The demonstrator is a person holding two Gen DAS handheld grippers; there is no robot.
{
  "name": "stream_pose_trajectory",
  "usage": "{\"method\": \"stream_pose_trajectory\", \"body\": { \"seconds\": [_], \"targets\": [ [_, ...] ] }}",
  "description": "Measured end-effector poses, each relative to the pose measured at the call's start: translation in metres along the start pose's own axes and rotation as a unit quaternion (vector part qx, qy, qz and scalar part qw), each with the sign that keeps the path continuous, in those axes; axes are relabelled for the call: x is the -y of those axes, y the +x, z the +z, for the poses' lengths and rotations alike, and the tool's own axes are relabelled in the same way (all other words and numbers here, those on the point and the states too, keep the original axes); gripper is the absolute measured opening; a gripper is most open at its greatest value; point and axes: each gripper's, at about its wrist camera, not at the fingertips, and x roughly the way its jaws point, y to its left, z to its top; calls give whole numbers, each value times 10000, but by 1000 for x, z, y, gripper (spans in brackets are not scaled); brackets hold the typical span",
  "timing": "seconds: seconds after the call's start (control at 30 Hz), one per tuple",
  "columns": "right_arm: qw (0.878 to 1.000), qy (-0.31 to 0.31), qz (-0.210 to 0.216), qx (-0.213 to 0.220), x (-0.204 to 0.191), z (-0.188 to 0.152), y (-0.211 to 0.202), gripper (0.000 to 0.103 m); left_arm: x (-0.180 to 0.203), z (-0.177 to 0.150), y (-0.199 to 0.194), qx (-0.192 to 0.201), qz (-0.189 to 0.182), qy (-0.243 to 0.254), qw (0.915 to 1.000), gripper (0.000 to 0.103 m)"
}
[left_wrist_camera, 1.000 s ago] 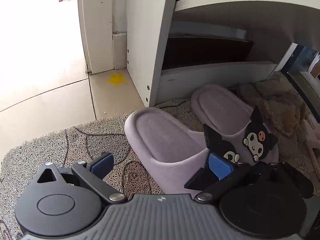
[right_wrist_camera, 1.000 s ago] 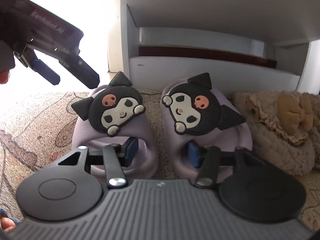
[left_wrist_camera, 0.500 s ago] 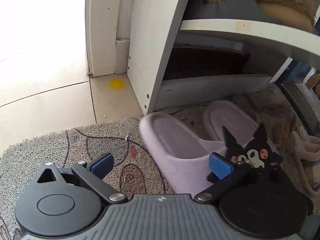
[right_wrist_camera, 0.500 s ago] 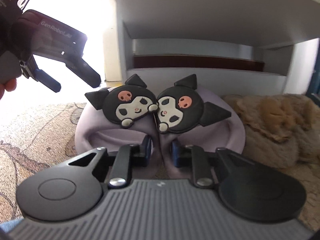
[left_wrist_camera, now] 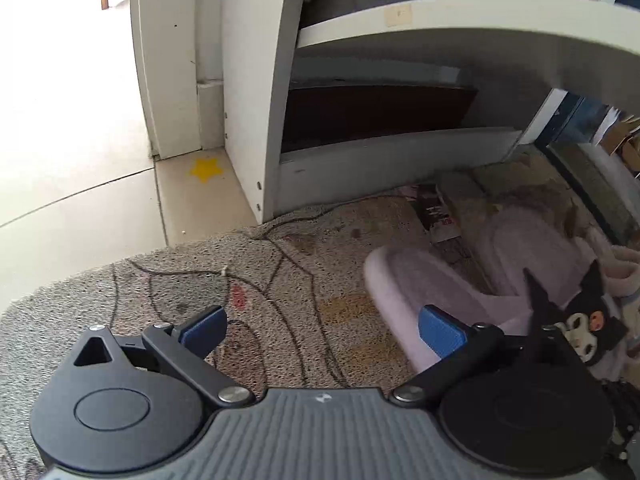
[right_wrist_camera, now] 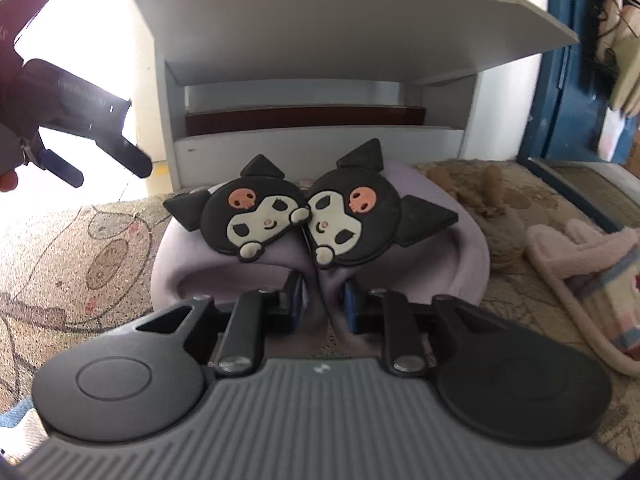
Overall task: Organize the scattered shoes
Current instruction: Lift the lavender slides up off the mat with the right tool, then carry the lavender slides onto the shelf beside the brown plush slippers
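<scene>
Moved: both lilac slippers [right_wrist_camera: 320, 264] now pressed side by side, further from the rack [right_wrist_camera: 320, 144] than before.
Right hand-held gripper [right_wrist_camera: 322, 304]: pinching the slippers' inner edges together, above the mat [right_wrist_camera: 80, 248].
Left hand-held gripper [left_wrist_camera: 320, 326]: spread wide, holding nothing, beside them.
Nearby: pink slipper [right_wrist_camera: 580, 256] on the mat.

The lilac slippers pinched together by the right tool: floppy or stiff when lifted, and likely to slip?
The slippers look like thick moulded foam, so probably light and fairly stiff. The right tool squeezes only their inner walls, which visibly buckle, so the pair may sag or twist.
</scene>
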Motion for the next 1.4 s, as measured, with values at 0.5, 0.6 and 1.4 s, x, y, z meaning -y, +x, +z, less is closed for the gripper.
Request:
{"method": "stream_pose_trajectory", "body": {
  "seconds": [0.5, 0.6, 1.4],
  "targets": [
    [9964, 520, -636, 208, 47, 25, -36, 20, 5, -1, 8, -405, 965, 433, 9936, 103],
    [9934, 601, -953, 236, 60, 27, -48, 20, 7, -1, 8, -421, 1001, 472, 9930, 103],
    [9692, 292, -2104, 1248, 123, 99, -107, 20, 12, -2, 6, -455, 749, 332, 9956, 103]
  ]
}}
